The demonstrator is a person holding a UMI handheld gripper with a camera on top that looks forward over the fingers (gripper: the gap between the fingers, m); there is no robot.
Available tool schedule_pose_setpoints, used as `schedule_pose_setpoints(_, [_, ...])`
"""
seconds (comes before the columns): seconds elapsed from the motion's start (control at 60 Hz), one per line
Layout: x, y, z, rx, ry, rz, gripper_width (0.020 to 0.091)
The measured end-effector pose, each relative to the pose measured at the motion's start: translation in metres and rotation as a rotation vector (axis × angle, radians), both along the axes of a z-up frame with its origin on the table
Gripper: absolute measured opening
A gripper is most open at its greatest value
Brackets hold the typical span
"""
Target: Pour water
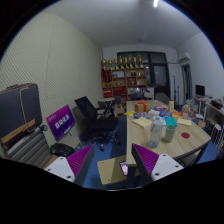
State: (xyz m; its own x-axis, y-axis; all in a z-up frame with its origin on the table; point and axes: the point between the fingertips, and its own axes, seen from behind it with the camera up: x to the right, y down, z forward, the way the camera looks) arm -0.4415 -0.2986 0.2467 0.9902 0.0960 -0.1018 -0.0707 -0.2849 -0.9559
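Gripper (113, 165) stands open and empty, its fingers spread well short of the wooden table (188, 141). Bottle (158, 130) and blue cup (170, 130) stand upright, side by side, among clutter well beyond the fingers. Judgement: the bottle is probably light, smooth plastic that may dent or slip, so grip mid-body, squarely.
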Motion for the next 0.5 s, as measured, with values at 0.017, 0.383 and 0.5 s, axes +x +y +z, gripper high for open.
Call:
schedule_pose_setpoints(0.017, [0.003, 0.000, 0.003, -0.004, 0.002, 0.000, 0.0827])
schedule_pose_setpoints(0.383, [0.055, 0.036, -0.026, 0.057, -0.073, -0.074, 0.0811])
schedule_pose_setpoints(0.5, [0.115, 0.075, -0.051, 0.056, -0.102, -0.152, 0.0810])
